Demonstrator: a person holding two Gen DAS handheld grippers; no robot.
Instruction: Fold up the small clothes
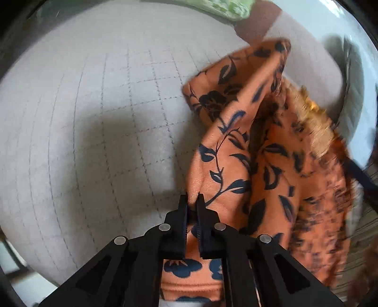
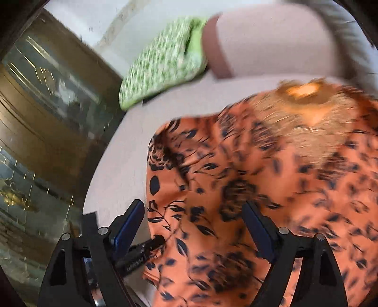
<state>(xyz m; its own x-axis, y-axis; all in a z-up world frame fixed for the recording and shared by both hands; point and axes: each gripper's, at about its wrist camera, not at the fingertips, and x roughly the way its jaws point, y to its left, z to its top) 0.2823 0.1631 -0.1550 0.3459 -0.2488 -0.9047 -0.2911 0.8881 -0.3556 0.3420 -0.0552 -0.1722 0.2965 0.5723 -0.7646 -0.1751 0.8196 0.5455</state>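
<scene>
An orange garment (image 1: pixel 238 151) with a dark navy leaf and flower print lies bunched on a pale quilted surface (image 1: pixel 94 118). My left gripper (image 1: pixel 193 198) is shut on a fold of its near edge and holds it raised. In the right wrist view the same garment (image 2: pixel 271 189) spreads wide, with a tan embroidered neckline (image 2: pixel 304 108) at the far side. My right gripper (image 2: pixel 193 207) is open, its blue-padded fingers (image 2: pixel 132 222) spread above the garment's near left part, holding nothing. The other gripper's black tip (image 2: pixel 151 245) touches the cloth edge there.
A green and white patterned cushion (image 2: pixel 163 63) lies at the far edge of the pale surface (image 2: pixel 122 160), also seen at the top of the left view (image 1: pixel 224 7). A dark glass-fronted cabinet (image 2: pixel 42 118) stands to the left. A pale padded backrest (image 2: pixel 271 37) rises behind.
</scene>
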